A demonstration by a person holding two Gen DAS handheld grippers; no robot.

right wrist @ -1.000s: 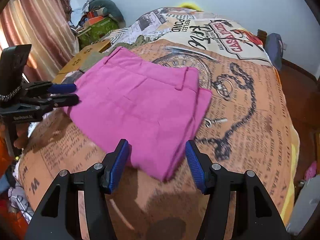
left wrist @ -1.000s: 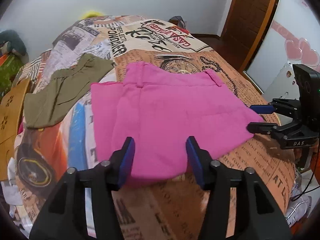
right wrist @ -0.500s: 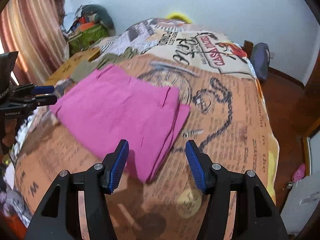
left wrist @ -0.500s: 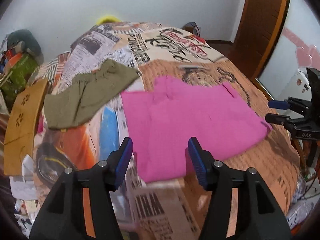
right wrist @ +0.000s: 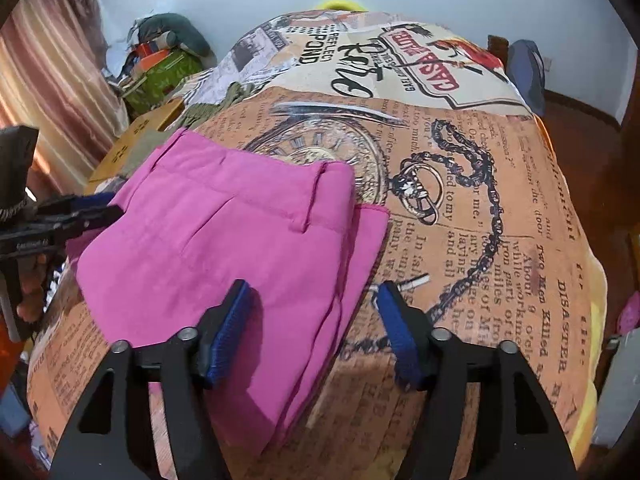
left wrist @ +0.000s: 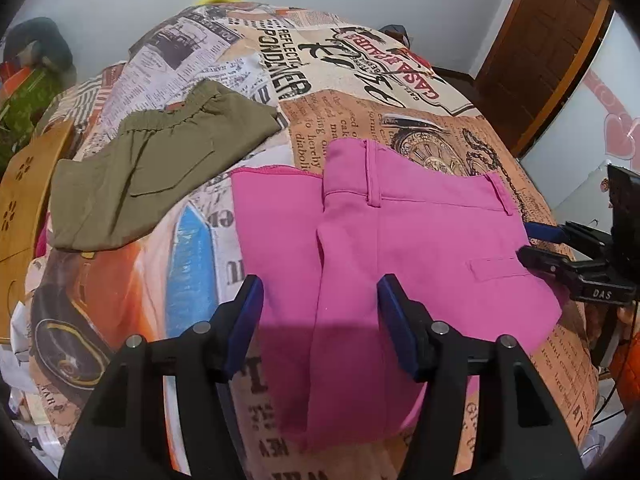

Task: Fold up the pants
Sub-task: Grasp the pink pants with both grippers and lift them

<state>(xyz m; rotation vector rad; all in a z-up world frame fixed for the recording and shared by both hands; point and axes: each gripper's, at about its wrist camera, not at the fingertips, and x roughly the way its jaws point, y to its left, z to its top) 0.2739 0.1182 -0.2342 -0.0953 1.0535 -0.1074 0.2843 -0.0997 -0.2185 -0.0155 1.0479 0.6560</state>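
Folded pink pants (left wrist: 400, 240) lie flat on the printed bedspread (left wrist: 360, 60), waistband toward the far side. My left gripper (left wrist: 320, 320) is open and empty, its fingers just above the near edge of the pants. My right gripper (right wrist: 316, 320) is open and empty above the pants' (right wrist: 224, 240) near corner. Each gripper shows in the other's view: the right gripper (left wrist: 536, 244) sits at the pants' right edge, and the left gripper (right wrist: 100, 208) at their left edge. Both look open there.
Folded olive green pants (left wrist: 148, 168) lie on the bed to the left of the pink ones. A wooden board (left wrist: 24, 184) sits at the bed's left edge. A wooden door (left wrist: 540, 40) stands at the right. Clutter (right wrist: 160, 64) is piled near the curtain.
Both grippers have come back in close and low over the pink pants after pulling away half a second ago. The pants have not moved. Both stayed open.
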